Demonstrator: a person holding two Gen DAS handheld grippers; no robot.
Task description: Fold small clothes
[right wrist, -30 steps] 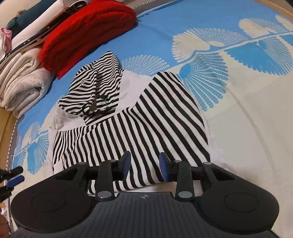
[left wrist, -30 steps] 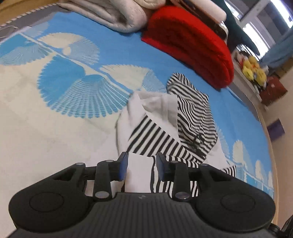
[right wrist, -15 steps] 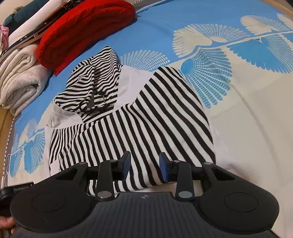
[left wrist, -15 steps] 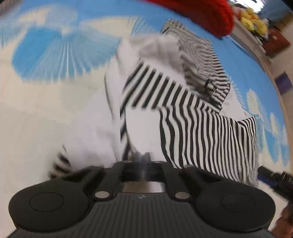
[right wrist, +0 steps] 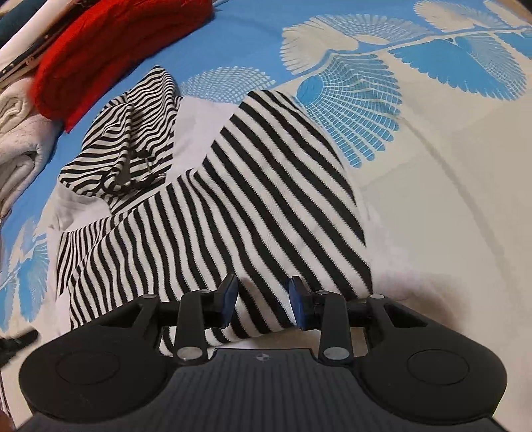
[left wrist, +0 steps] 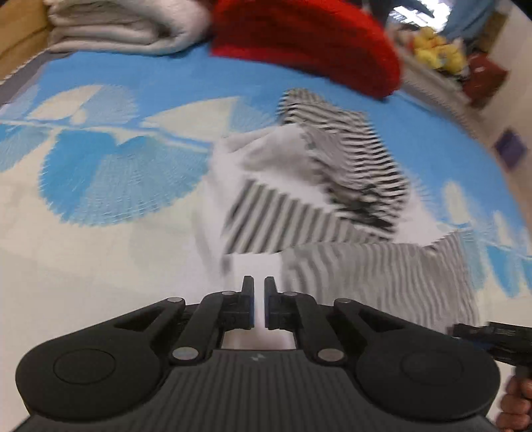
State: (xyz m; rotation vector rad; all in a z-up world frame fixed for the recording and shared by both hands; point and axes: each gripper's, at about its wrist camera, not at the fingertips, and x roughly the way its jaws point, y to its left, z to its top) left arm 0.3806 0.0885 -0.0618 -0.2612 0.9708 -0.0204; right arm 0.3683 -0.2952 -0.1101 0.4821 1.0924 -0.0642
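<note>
One striped top [right wrist: 212, 212] lying crumpled on the bed [right wrist: 449, 199], folding barely begun. Left hand-held gripper [left wrist: 258, 300] nearly together, possibly pinching its white edge, blur hiding it. Right hand-held gripper [right wrist: 263, 300] hanging apart over the hem, gripping nothing.

I am in a home, most likely a bedroom. Under me spreads a blue and cream bedspread [right wrist: 432, 139] printed with fan-shaped leaves. At its far edge lie a folded red knit blanket [left wrist: 309, 43] and pale folded towels [left wrist: 123, 26]. Beyond them, blurred, sits what may be a yellow plush toy [left wrist: 435, 50] beside a window.
</note>
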